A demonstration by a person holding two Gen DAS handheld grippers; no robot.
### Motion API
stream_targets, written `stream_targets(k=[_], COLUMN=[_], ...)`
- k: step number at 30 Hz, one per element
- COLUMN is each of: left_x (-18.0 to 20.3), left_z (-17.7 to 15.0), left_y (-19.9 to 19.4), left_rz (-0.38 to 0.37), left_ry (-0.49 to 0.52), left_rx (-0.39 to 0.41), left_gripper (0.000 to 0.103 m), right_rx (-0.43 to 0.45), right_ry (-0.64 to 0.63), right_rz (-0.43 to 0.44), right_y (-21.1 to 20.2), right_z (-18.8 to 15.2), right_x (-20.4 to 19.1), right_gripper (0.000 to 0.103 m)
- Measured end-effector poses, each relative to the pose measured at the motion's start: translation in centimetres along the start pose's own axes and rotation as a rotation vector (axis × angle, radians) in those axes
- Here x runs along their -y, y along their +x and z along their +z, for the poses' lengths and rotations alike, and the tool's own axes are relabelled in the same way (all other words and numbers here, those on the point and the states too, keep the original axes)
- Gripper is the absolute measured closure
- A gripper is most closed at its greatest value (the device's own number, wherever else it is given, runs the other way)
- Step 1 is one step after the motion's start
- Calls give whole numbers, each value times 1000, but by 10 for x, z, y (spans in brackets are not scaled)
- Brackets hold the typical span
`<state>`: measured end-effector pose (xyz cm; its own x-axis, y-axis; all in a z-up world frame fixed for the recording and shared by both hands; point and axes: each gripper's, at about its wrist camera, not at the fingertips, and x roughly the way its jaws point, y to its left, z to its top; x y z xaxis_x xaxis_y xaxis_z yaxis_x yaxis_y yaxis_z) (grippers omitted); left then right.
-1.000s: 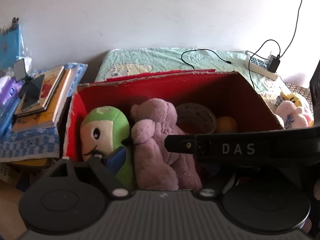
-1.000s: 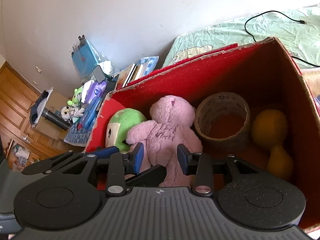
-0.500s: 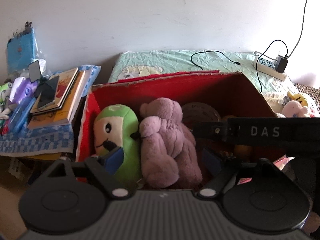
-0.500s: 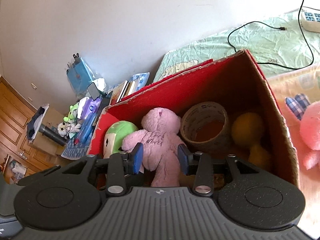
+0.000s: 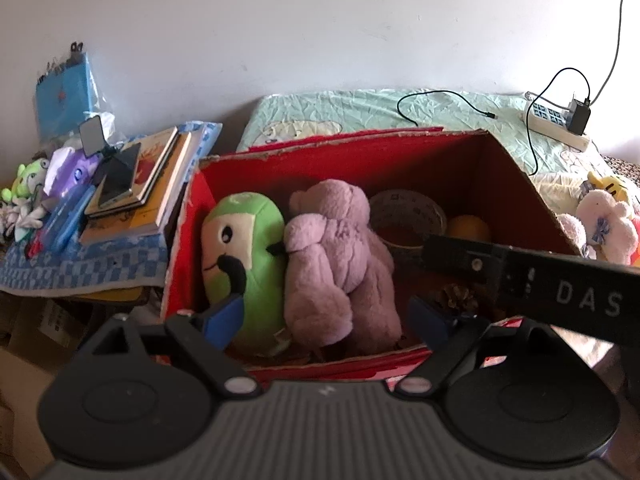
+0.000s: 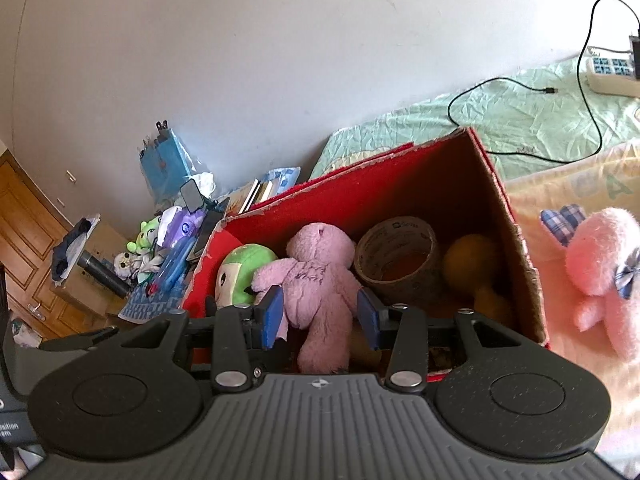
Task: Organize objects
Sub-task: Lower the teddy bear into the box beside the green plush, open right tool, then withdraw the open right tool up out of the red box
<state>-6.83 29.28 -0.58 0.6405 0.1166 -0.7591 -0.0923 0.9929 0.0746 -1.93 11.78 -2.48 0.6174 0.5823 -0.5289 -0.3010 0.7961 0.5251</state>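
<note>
A red-lined cardboard box [image 5: 400, 152] [image 6: 360, 188] holds a green plush [image 5: 240, 248] [image 6: 240, 268], a pink teddy bear [image 5: 340, 256] [image 6: 320, 276], a roll of brown tape [image 5: 408, 216] [image 6: 396, 256] and a yellow toy [image 5: 468, 228] [image 6: 468, 260]. My left gripper [image 5: 324, 320] hangs open above the box's near edge, holding nothing. My right gripper [image 6: 320, 316] is open too, its fingers either side of the teddy's lower body from above, apart from it. The right gripper's black body [image 5: 540, 276] crosses the left wrist view.
A pink plush [image 6: 604, 264] [image 5: 604, 224] lies on the bed right of the box, with a yellow plush [image 5: 612, 188] behind it. A cable [image 5: 440, 108] and power strip [image 5: 556, 124] rest on the green sheet. Books [image 5: 144, 188], small toys [image 5: 28, 192] and a blue bag [image 5: 64, 96] crowd the left.
Both grippers have pulled back and up from the box, so more of the box and bed shows. The right gripper's jaws have widened slightly. The toys in the box stayed put.
</note>
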Motion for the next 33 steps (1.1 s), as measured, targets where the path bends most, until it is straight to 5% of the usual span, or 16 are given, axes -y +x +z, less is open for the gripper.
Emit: stream_targets(k=[17, 33], left_x=[21, 64], left_z=[4, 10], left_y=[-4, -14], left_rz=[95, 162], left_ry=[-46, 11], left_rx=[-28, 7], left_gripper=[9, 9], right_rx=[-18, -18], right_ry=[-79, -68], right_rz=[41, 82], right_y=[-17, -43], right_z=[6, 13], right_x=[5, 28], right_gripper=[59, 58])
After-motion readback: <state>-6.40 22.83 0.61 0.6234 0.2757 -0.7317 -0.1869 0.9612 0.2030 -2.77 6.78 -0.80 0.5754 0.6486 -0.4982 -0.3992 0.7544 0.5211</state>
